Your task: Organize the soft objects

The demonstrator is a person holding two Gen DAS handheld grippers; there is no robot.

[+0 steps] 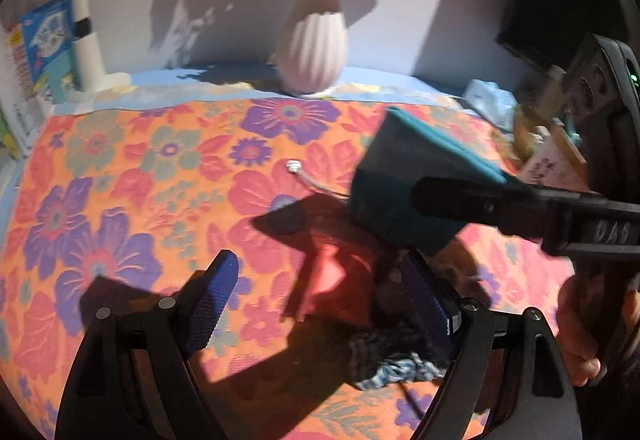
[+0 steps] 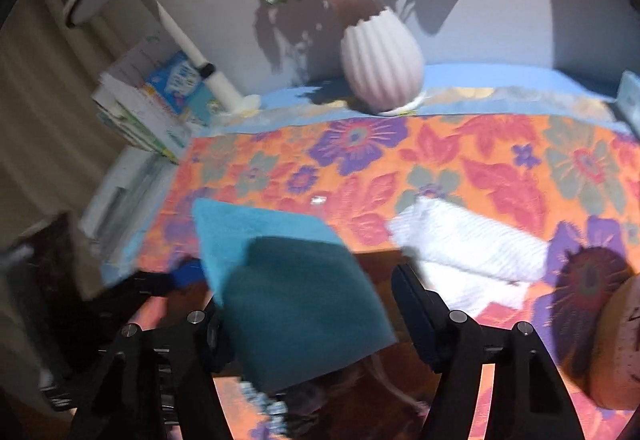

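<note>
A folded teal cloth (image 1: 404, 176) hangs above the flowered tablecloth (image 1: 132, 176), casting a shadow on it. My right gripper (image 2: 308, 296) is shut on it: the teal cloth (image 2: 296, 296) fills the gap from one finger to the other. In the left wrist view the right gripper's finger (image 1: 480, 204) crosses the cloth's front. My left gripper (image 1: 320, 264) stands open over the table, with only shadow between its blue pads. A blue-and-white knitted piece (image 1: 396, 364) lies by its right finger. A white ribbed cloth (image 2: 472, 244) lies on the table to the right.
A ribbed pink vase (image 1: 312, 52) with flowers stands at the back edge. A white lamp (image 1: 86, 20) and books (image 1: 44, 36) are at back left. A small white plug with a cord (image 1: 294, 165) lies mid-table. A wooden box (image 1: 548, 156) is at right. A hand (image 1: 576, 328) holds the right gripper.
</note>
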